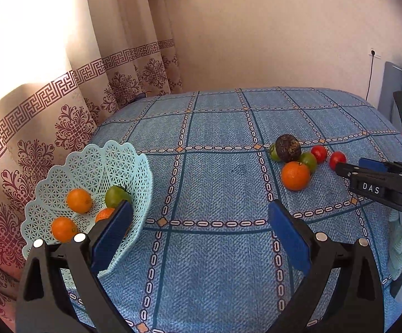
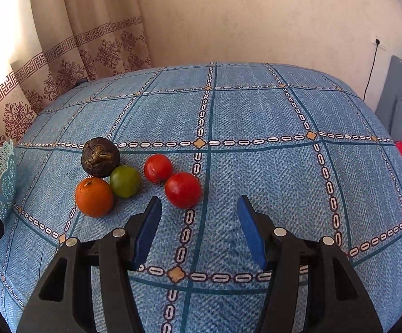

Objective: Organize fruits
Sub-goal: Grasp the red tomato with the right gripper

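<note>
Right wrist view: we see the right tool [image 2: 199,208] wide open, empty, near a tomato [image 2: 183,190]; our left tool [image 1: 201,211] gapes, empty, beside the basket [image 1: 70,166] of oranges [image 1: 78,200].

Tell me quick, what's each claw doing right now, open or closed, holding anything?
Left claw: open, holding nothing, beside the basket.
Right claw: open, holding nothing, just short of the nearer red tomato.
</note>
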`<state>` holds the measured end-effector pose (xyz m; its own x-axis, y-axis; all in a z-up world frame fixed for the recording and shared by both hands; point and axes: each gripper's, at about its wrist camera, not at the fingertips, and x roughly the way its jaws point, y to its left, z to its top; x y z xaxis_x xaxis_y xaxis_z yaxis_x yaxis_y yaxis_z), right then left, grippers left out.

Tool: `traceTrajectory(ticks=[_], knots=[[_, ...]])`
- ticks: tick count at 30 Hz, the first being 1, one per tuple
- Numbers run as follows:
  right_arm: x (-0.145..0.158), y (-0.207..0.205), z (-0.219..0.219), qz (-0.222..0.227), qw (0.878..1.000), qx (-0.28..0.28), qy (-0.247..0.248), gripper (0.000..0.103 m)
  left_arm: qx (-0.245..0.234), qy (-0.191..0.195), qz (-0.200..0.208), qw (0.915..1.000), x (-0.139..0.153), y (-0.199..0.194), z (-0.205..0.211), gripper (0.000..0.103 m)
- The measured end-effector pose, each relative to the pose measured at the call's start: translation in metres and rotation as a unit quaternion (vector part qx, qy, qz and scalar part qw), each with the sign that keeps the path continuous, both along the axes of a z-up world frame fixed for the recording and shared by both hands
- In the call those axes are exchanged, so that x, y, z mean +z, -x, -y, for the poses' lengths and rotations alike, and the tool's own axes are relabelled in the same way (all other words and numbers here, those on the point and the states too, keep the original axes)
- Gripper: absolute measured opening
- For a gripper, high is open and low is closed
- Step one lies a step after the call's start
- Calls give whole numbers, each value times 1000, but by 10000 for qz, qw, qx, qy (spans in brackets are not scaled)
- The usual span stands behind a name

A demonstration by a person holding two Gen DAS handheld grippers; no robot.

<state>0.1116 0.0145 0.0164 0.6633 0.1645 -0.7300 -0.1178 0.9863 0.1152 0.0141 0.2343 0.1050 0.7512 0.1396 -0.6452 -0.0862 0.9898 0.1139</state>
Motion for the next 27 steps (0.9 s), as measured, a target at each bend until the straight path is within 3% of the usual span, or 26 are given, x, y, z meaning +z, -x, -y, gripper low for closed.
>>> traceTrajectory(ticks=[6,20,27], knots=[[-3,-11,-12,-35,9998,199,62,55,-97,-84,-57,9999,-4,-10,8,99],[-6,-16,-17,-57,9996,262,79,30,-345,-30,-355,9988,-16,-39,29,99],[-5,-9,-9,-1,9998,213,62,29,-389,-31,-487,9981,-24,-52,41,99]])
